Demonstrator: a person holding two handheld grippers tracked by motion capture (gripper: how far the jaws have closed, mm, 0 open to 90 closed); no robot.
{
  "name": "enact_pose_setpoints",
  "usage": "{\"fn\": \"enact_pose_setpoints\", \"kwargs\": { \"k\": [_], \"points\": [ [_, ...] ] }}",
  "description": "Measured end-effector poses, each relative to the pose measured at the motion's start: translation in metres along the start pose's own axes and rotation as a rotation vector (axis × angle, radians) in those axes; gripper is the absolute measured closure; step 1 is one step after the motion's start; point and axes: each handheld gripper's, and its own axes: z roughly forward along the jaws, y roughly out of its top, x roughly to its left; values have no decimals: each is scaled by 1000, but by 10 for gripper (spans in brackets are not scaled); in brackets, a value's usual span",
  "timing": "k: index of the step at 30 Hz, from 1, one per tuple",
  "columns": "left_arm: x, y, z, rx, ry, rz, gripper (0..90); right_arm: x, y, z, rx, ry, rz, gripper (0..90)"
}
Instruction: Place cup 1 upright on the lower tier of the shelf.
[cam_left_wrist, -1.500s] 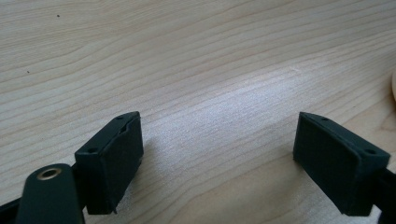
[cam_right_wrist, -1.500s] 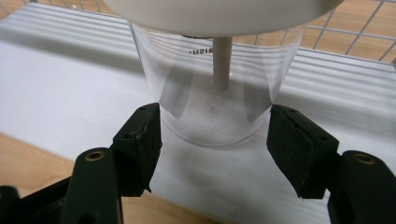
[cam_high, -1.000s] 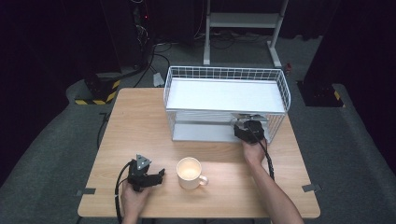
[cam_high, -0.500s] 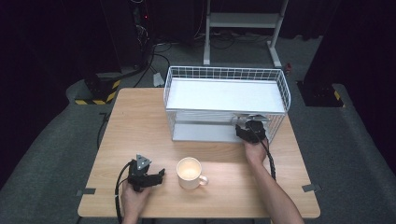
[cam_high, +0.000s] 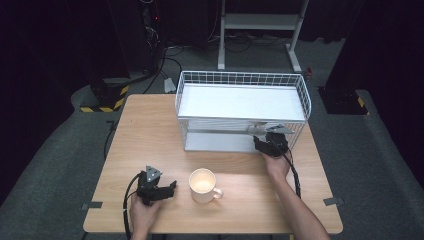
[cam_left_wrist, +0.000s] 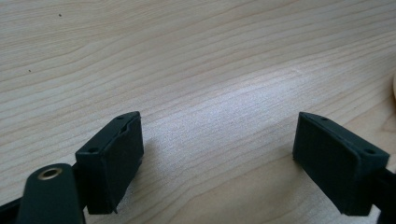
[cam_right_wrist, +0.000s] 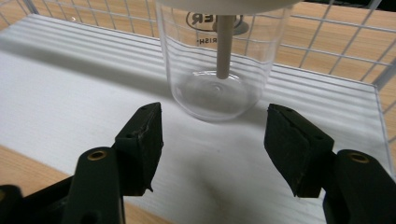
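A clear glass cup (cam_right_wrist: 215, 65) with a white lid and a rod down its middle stands on the white lower shelf (cam_right_wrist: 70, 93) of a wire rack (cam_high: 240, 100). My right gripper (cam_right_wrist: 215, 126) is open at the rack's front right (cam_high: 265, 140). Its jaws have just been opening slightly, and the cup stands just past their tips with nothing between them. My left gripper (cam_left_wrist: 217, 140) rests open on the wooden table (cam_high: 150, 135) at the near left (cam_high: 167, 187), with only bare wood between its jaws. A cream mug (cam_high: 202, 184) stands to its right.
The rack's top shelf (cam_high: 240, 97) is a white tray with a wire rim. Its wire side wall (cam_right_wrist: 327, 42) stands behind the cup. The mug's rim (cam_left_wrist: 394, 88) shows at the right edge of the left gripper view. Cables trail from both grippers.
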Motion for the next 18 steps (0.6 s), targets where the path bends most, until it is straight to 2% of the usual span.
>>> {"fn": "enact_pose_setpoints", "kwargs": {
  "k": [5, 6, 11, 13, 18],
  "points": [
    [0, 0, 0, 0, 0, 1, 167, -4, 0, -11, -11, 29, 19, 359],
    [0, 0, 0, 0, 0, 0, 167, -5, 0, -13, -19, 36, 7, 356],
    [0, 0, 0, 0, 0, 1, 167, -3, -1, -24, -40, 53, 7, 341],
    [0, 0, 0, 0, 0, 0, 166, -2, -1, -26, -40, 61, 12, 337],
    [0, 0, 0, 0, 0, 0, 166, -1, -4, -32, -41, 65, -11, 323]
  ]
}}
